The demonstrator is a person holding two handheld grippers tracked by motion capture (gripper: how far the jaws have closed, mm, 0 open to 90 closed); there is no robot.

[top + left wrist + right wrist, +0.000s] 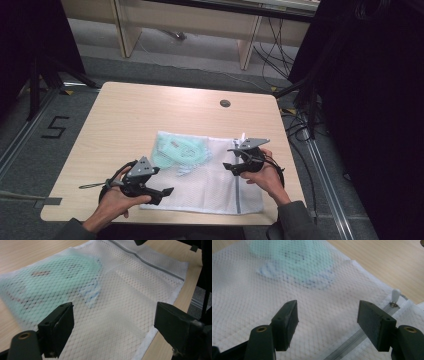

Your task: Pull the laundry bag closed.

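High view: two grippers hang over a white net bag [210, 182] on the table [150, 110].

The bag lies flat near the front edge of the table, and a light green cloth [172, 151] sits inside its far left corner. The left gripper [162, 194] is over the bag's near left corner. Its jaws stand wide apart and hold nothing, as the left gripper view makes plain. The right gripper [231, 159] is over the right part of the bag, next to the grey zip [362, 336]. Its jaws are wide apart too, with nothing between them. The little white zip pull [395, 295] sits at the far end of the zip, just past the right jaw. I think the job is to work the zip. Next, the right gripper should reach the pull and pinch it, while the left presses the bag down so it does not slide.
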